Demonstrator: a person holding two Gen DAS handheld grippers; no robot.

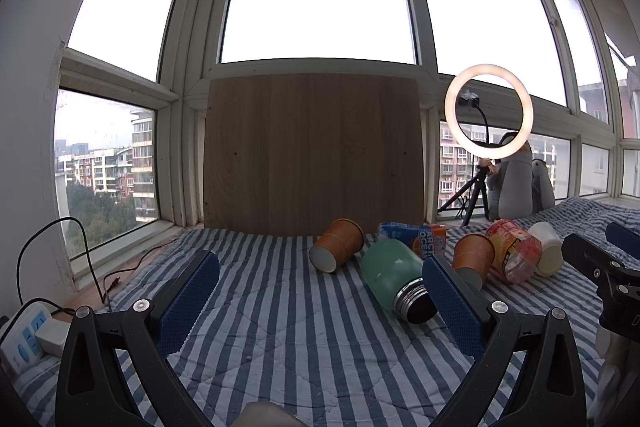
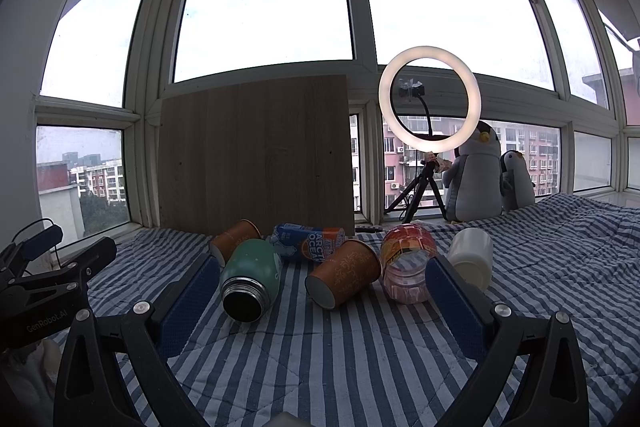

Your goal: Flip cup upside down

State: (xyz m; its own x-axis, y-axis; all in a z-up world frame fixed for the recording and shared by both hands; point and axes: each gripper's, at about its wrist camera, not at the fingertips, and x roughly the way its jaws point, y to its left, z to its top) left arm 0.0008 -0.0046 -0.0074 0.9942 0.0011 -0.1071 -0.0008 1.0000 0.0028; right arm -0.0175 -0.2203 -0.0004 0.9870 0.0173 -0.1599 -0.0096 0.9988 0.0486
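Two orange paper cups lie on their sides on the striped blanket point(image 2: 320, 367). One orange cup point(image 2: 344, 273) lies just beyond my open right gripper point(image 2: 324, 303), its base toward the camera. The other orange cup point(image 2: 234, 241) is farther back on the left. In the left wrist view these are the cup point(image 1: 474, 255) behind my right-hand finger and the cup point(image 1: 338, 245) at centre. A white cup point(image 2: 472, 259) lies at the right. My left gripper point(image 1: 320, 303) is open and holds nothing. Each gripper shows at the edge of the other's view: the left gripper point(image 2: 76, 243), the right gripper point(image 1: 596, 239).
A green steel bottle point(image 2: 250, 275), a blue-orange drink can point(image 2: 310, 241) and a clear plastic jar point(image 2: 406, 263) lie among the cups. A wooden board point(image 2: 256, 151) leans on the window. Ring light on tripod point(image 2: 430, 99), plush penguins point(image 2: 476, 175), power strip point(image 1: 24, 339) at far left.
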